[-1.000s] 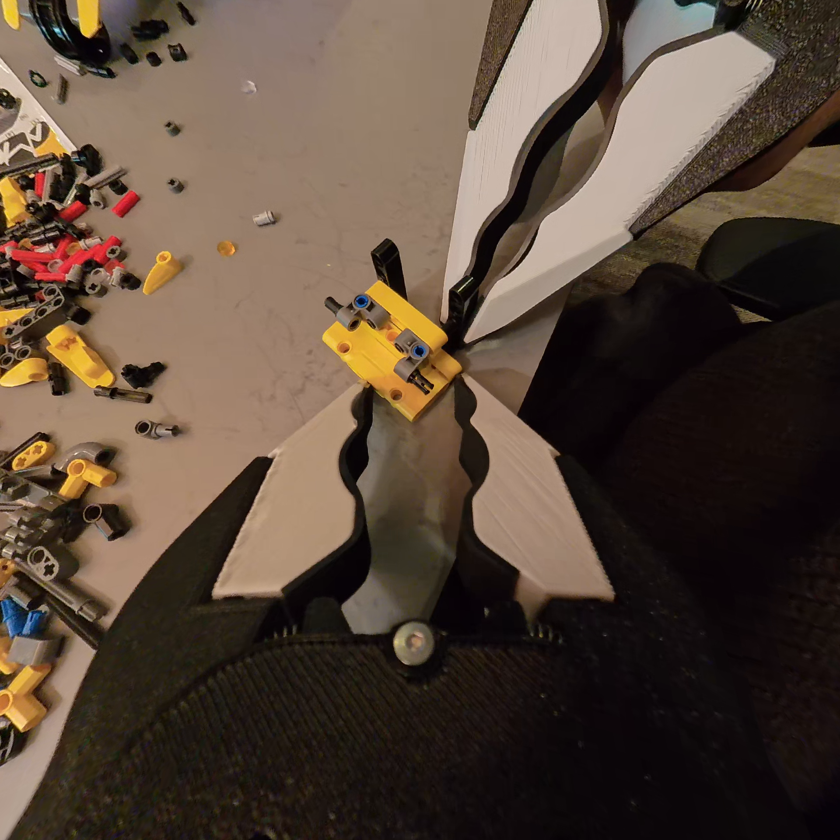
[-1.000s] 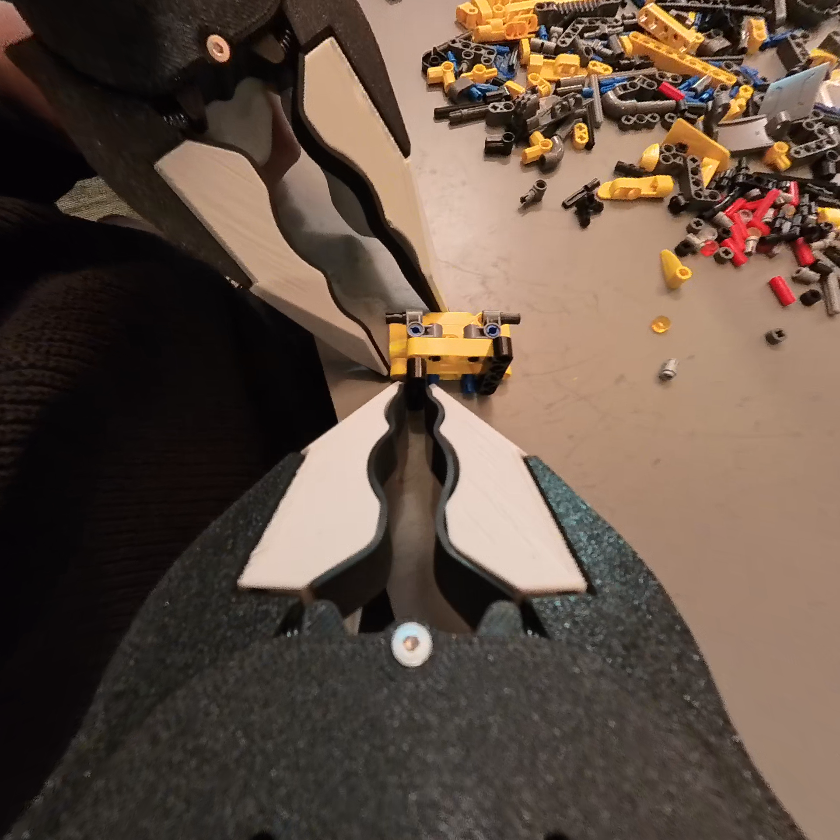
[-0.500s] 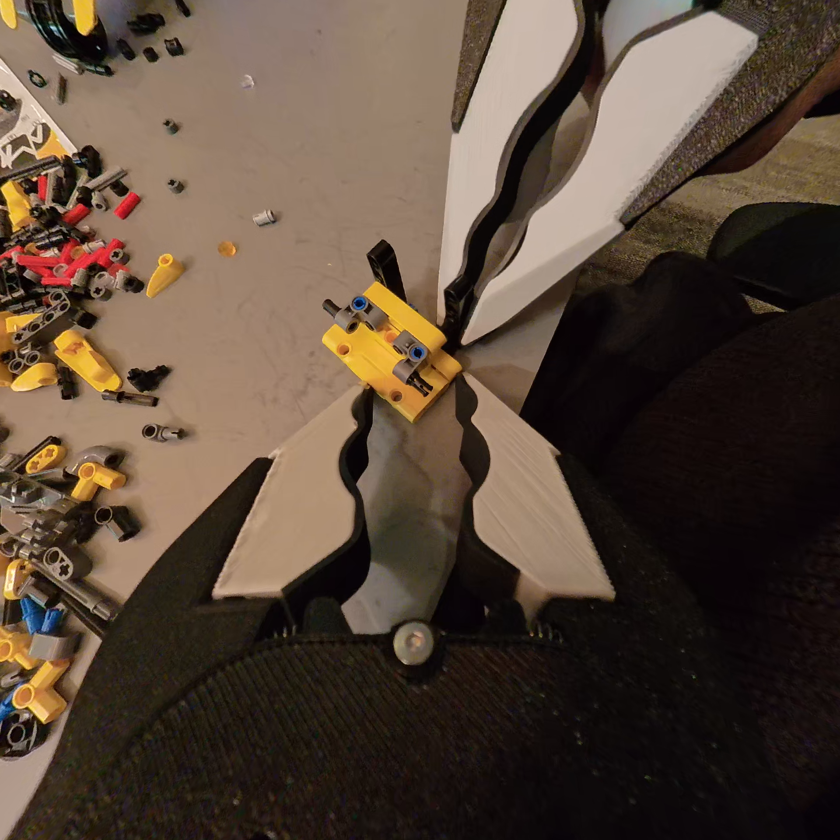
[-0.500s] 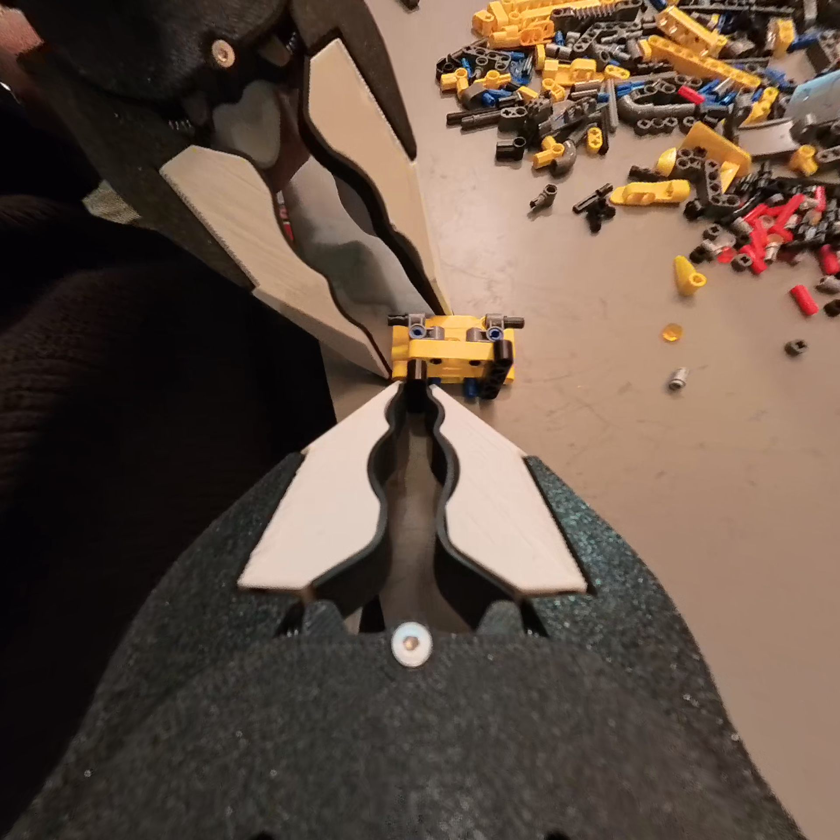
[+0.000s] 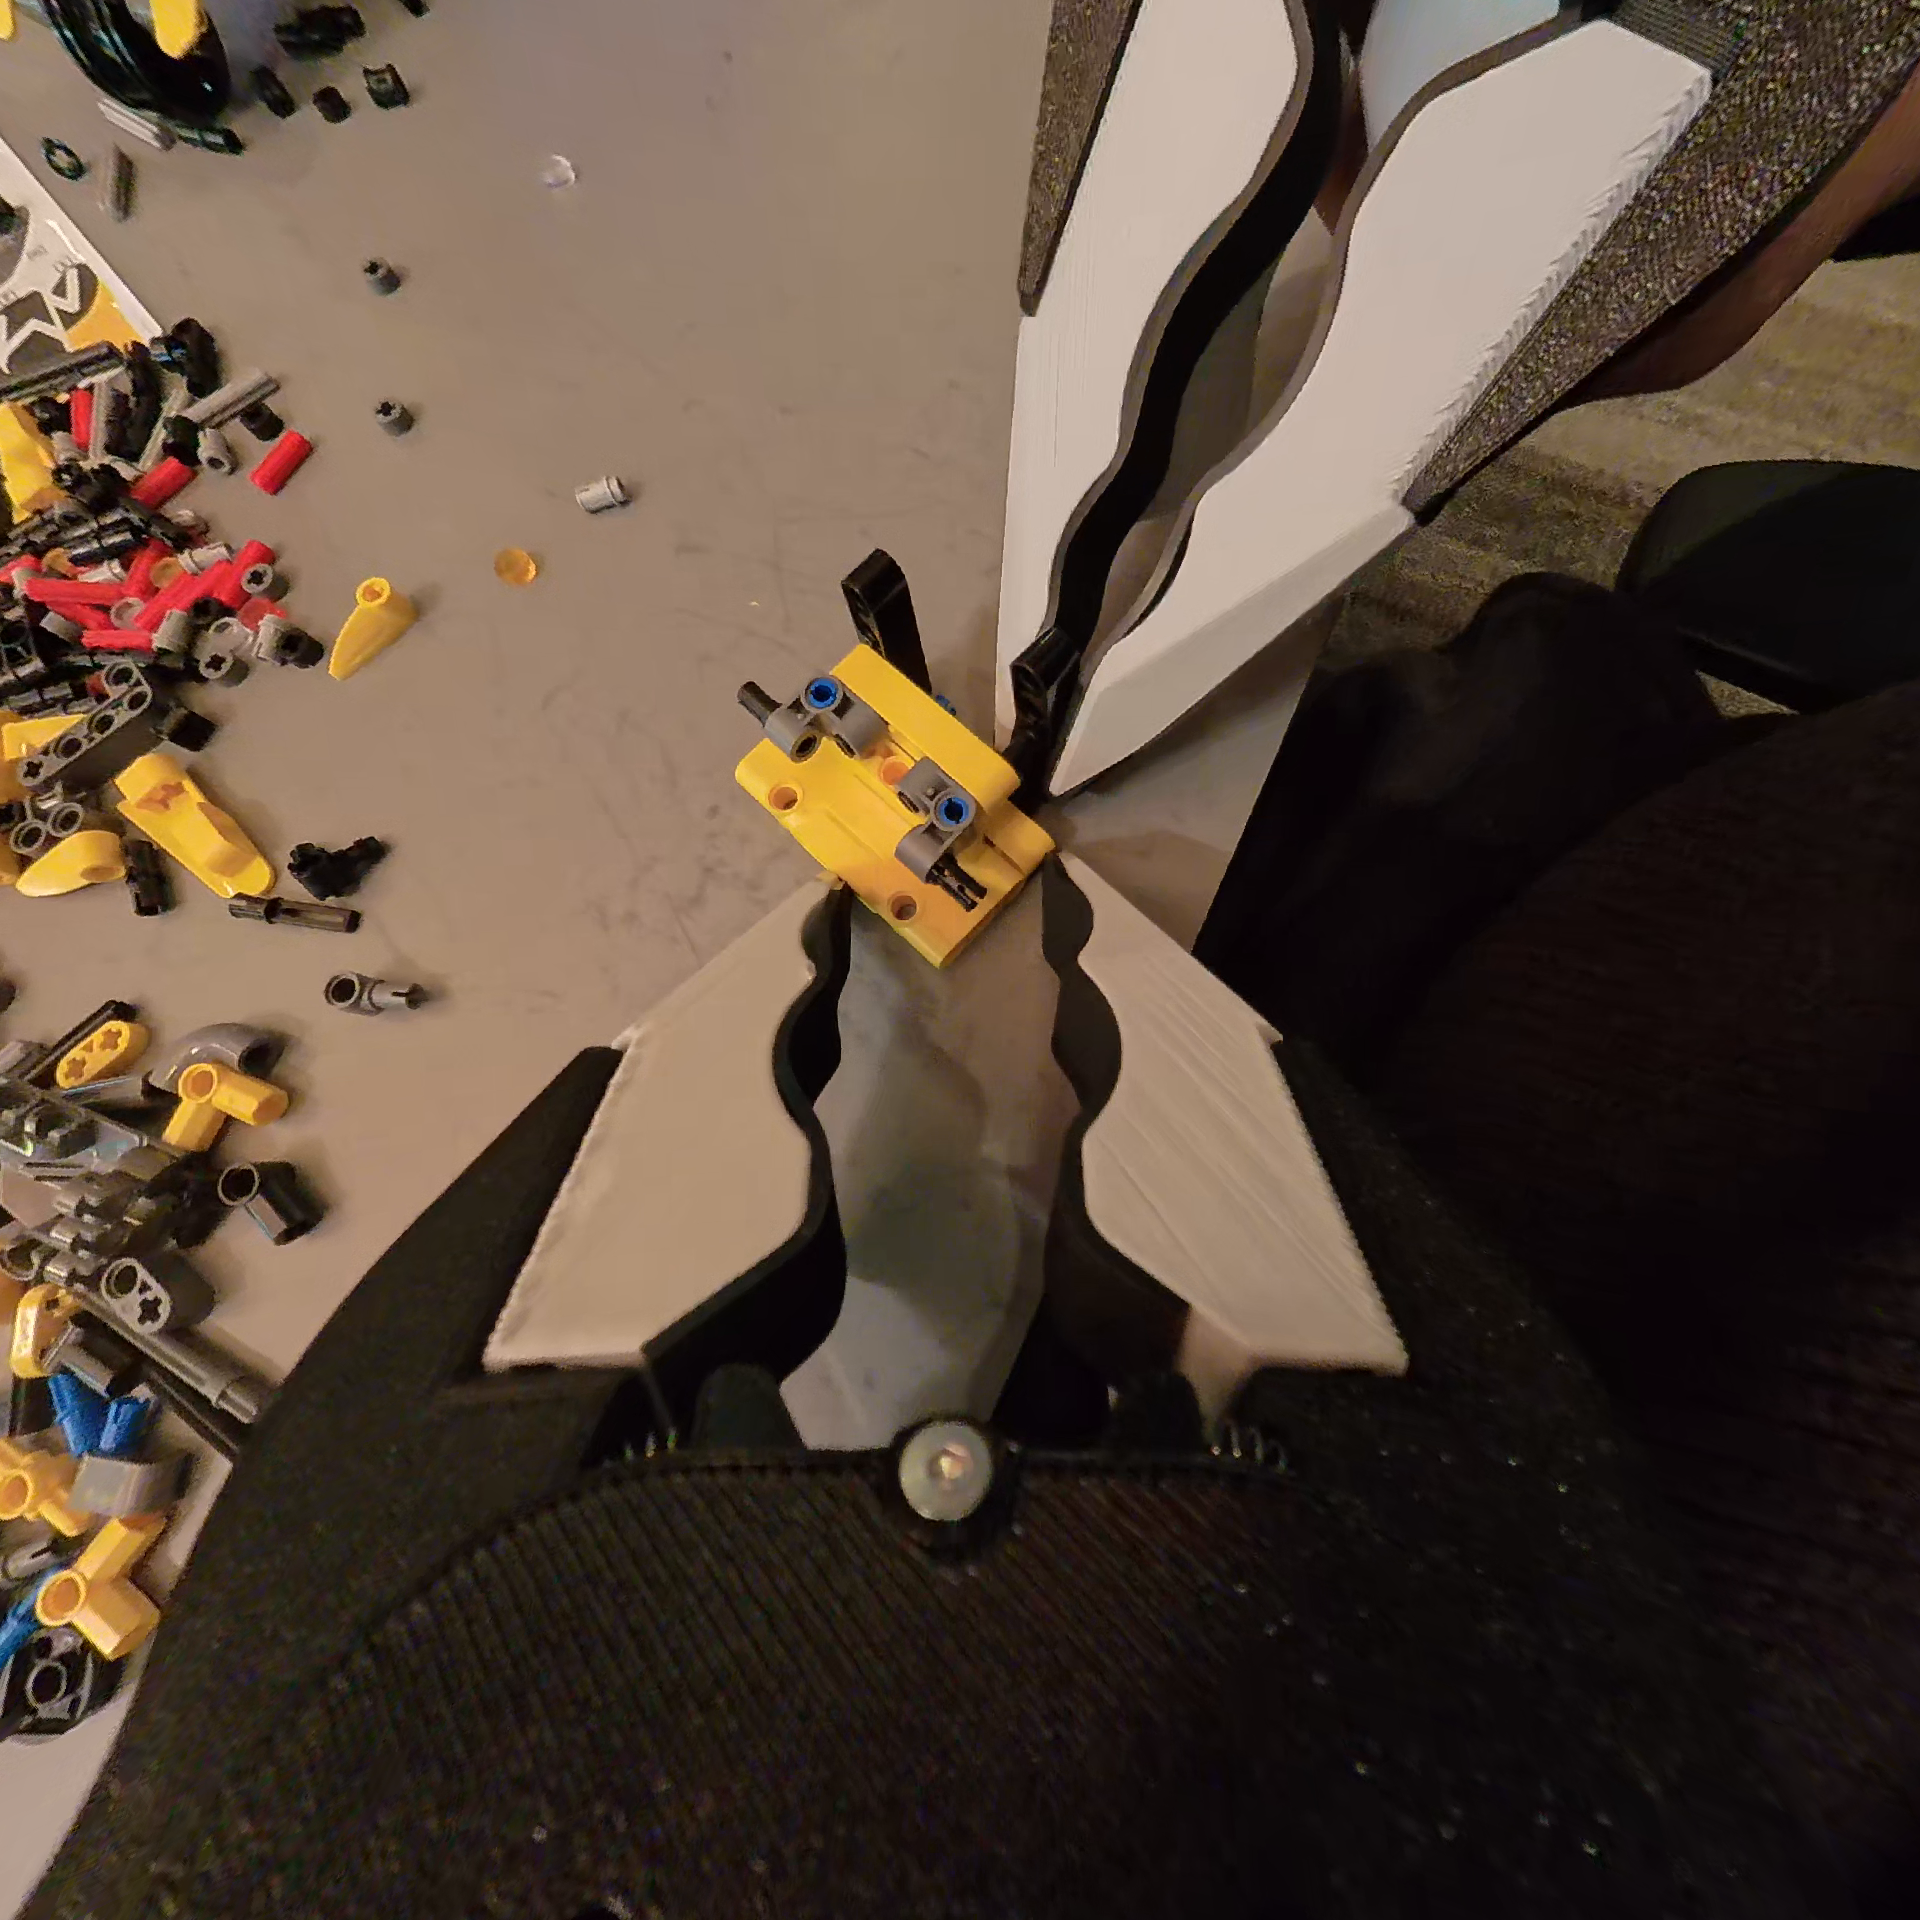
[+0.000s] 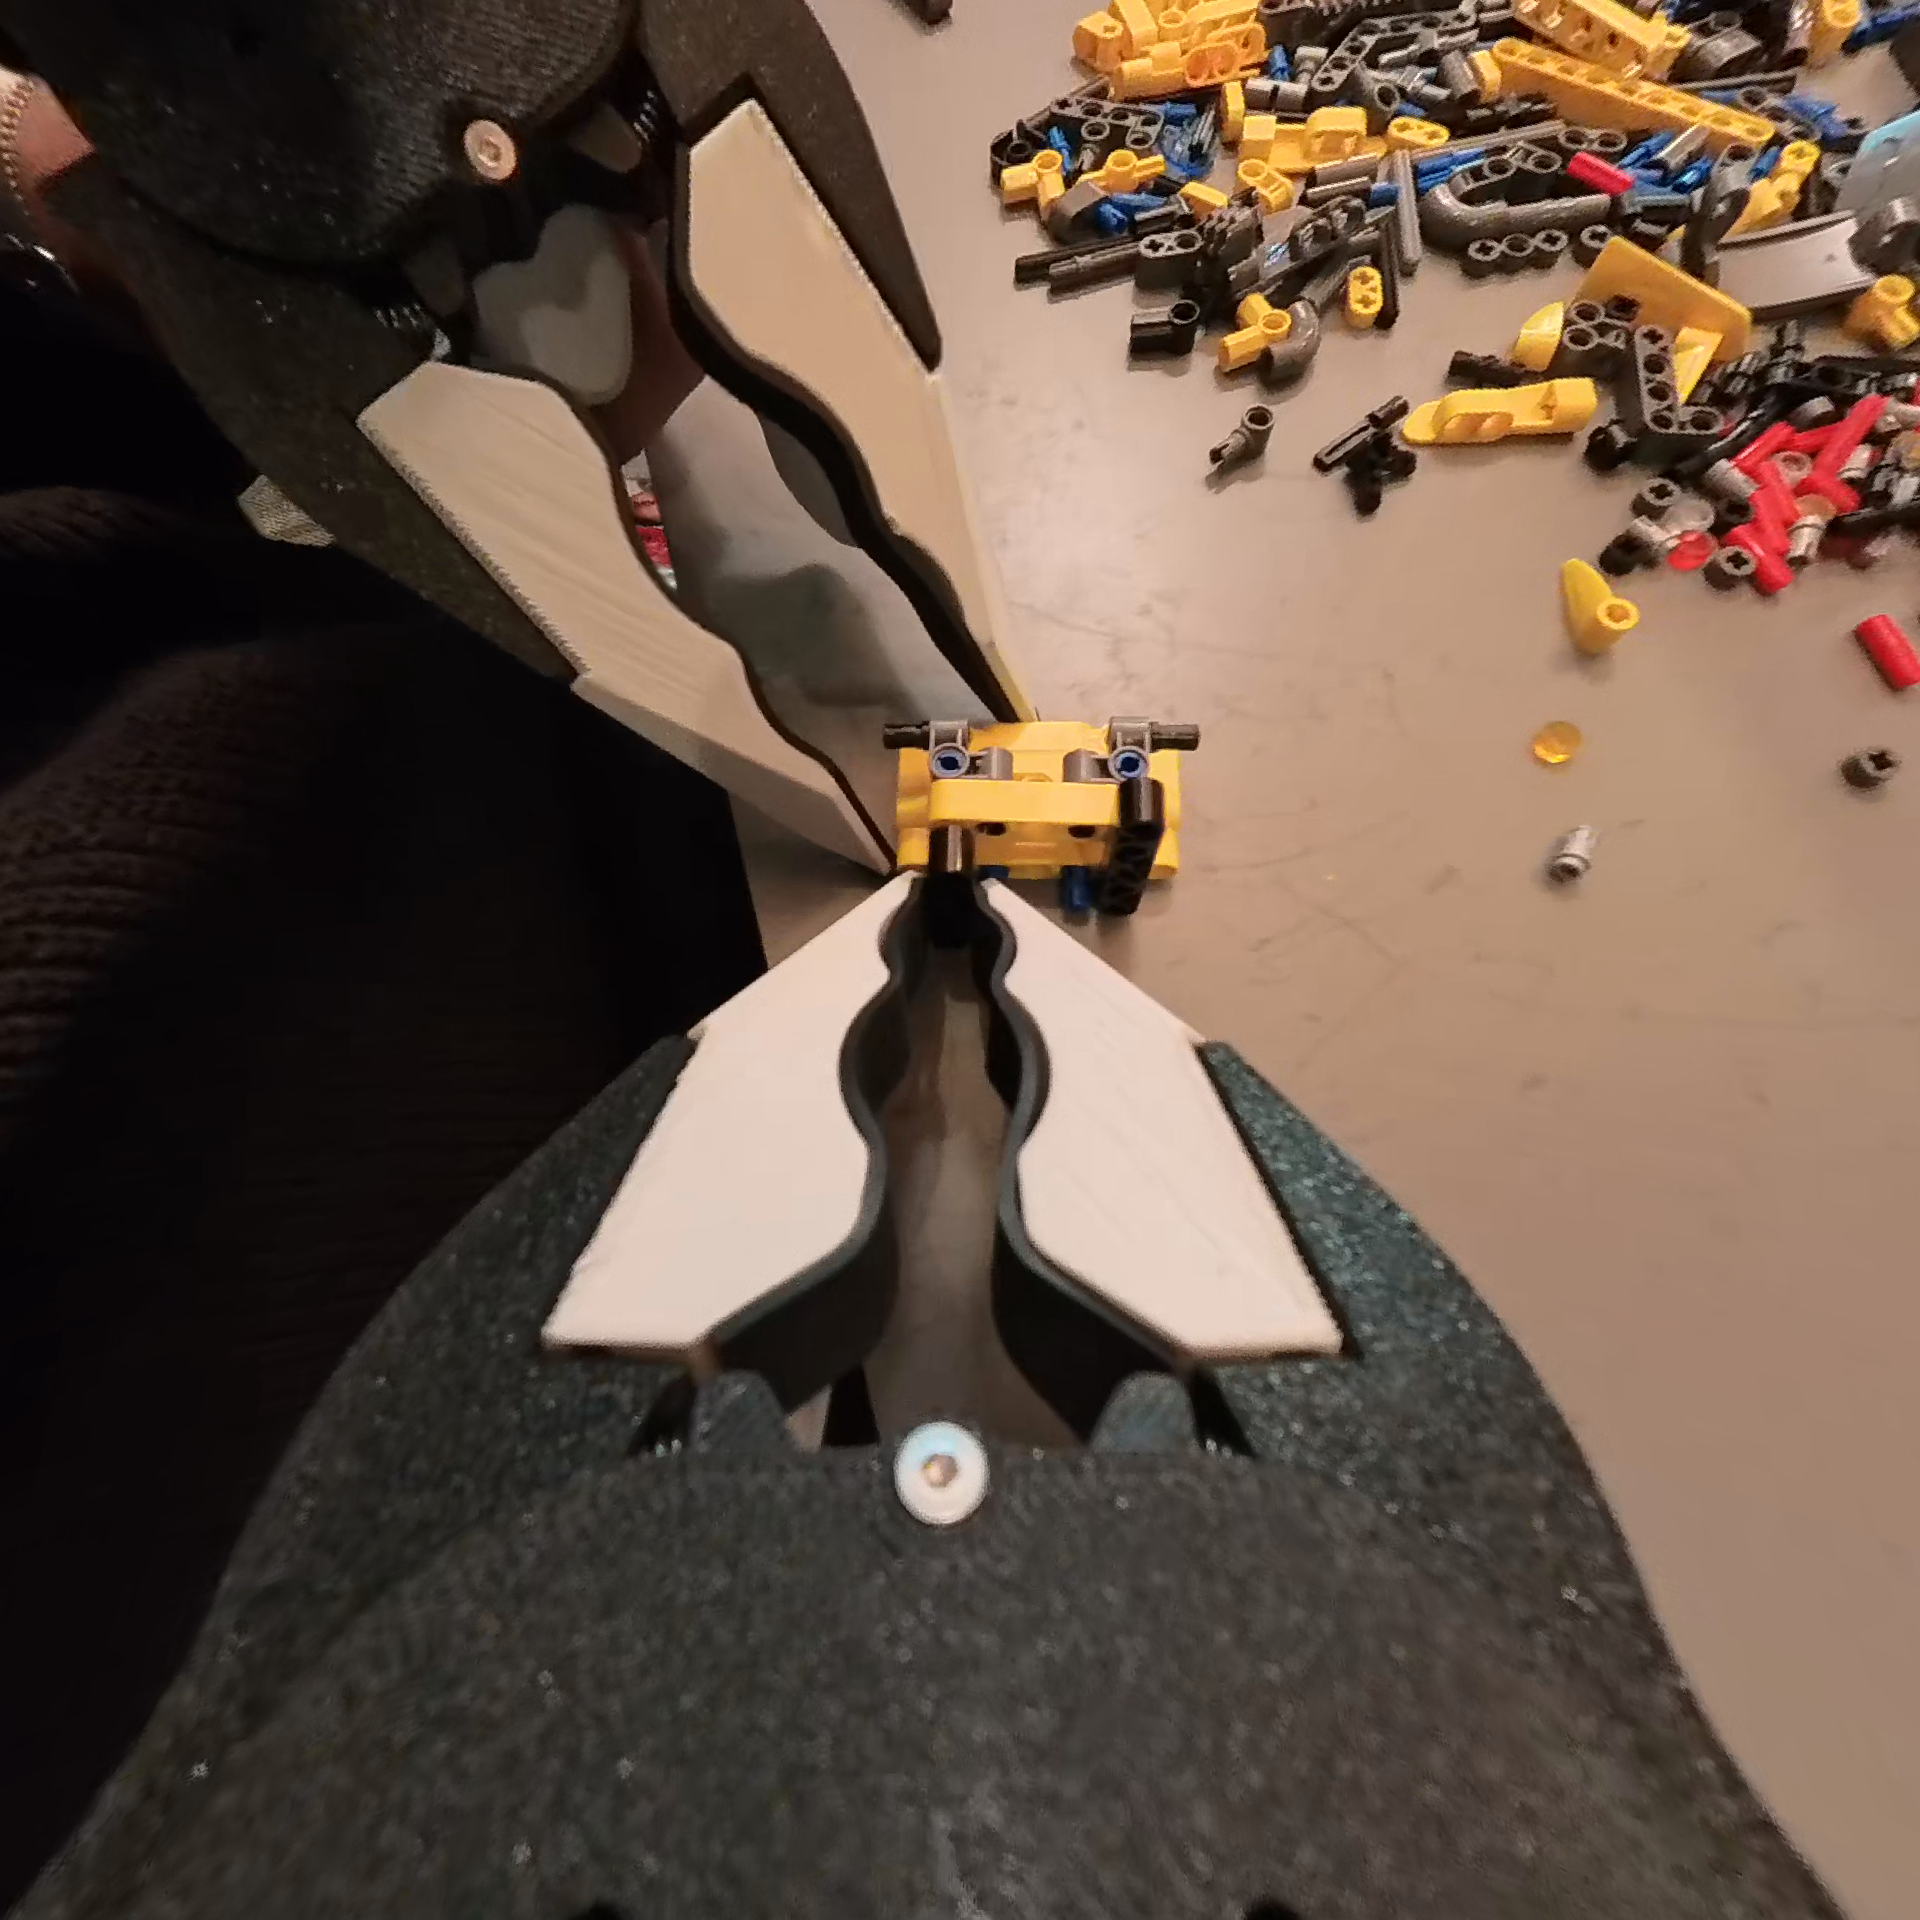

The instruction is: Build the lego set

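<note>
A small yellow brick assembly (image 5: 883, 800) with grey connectors, blue pins and two black beams is held between both grippers, just above the grey table (image 5: 675, 312). My left gripper (image 5: 940, 894) is shut on the assembly's yellow plate. My right gripper (image 6: 945, 899) is shut on one black beam (image 6: 948, 857) at the assembly's (image 6: 1039, 800) near left corner. In the left wrist view the right gripper (image 5: 1039, 717) comes in from the top right, pinching that black beam (image 5: 1039, 675). The second black beam (image 5: 883, 613) sticks out free.
Loose yellow, black, red, grey and blue bricks lie in a pile at the left (image 5: 104, 675) and, in the right wrist view, at the top right (image 6: 1558, 208). A person's dark sleeve (image 5: 1610, 1143) lies beyond the table edge. Less than 4 cm separates the two grippers' tips.
Both grippers keep the same hold on the assembly. The right wrist view has drifted slightly relative to the brick pile; nothing was let go or taken.
</note>
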